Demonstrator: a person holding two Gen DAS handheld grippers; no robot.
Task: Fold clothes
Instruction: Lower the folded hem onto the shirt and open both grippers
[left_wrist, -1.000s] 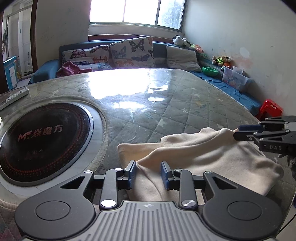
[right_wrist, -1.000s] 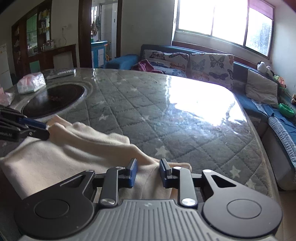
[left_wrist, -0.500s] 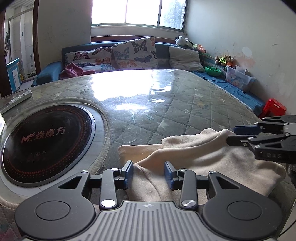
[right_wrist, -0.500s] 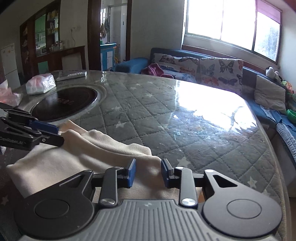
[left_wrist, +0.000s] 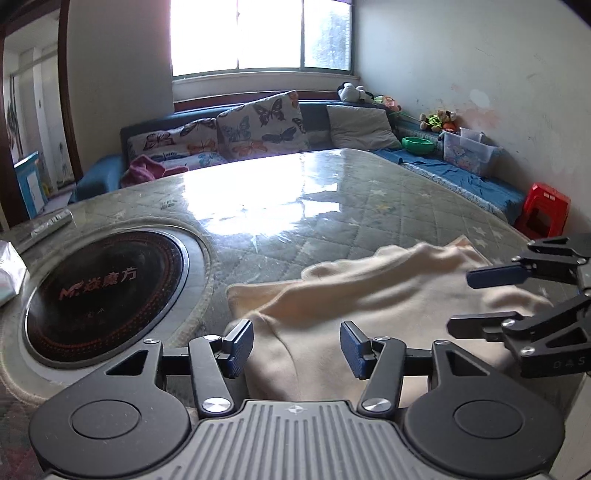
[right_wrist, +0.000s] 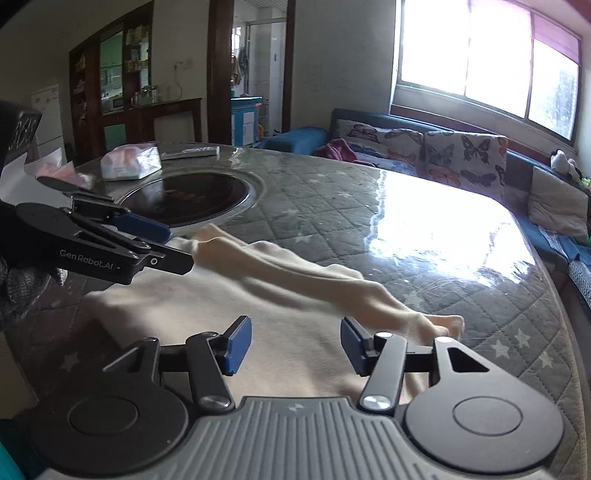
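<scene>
Sunlit window (left_wrist: 258, 35), blue sofa (right_wrist: 369, 120)

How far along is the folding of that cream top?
One fold looks done: the cream top lies doubled over on the table. Nothing is in hand; the left tongs and right tongs both gape open above it. Further folds probably remain.

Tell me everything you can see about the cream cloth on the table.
The cream cloth is a soft, plain, fleece-like garment without print. It lies near the table's front edge, beside the round black cooktop. It is partly folded: a thick rolled fold runs along its far side, with a flatter layer nearer the cameras. Both tongs, left and right, are open just above it and grip nothing. Whether they touch the cloth cannot be told.
</scene>
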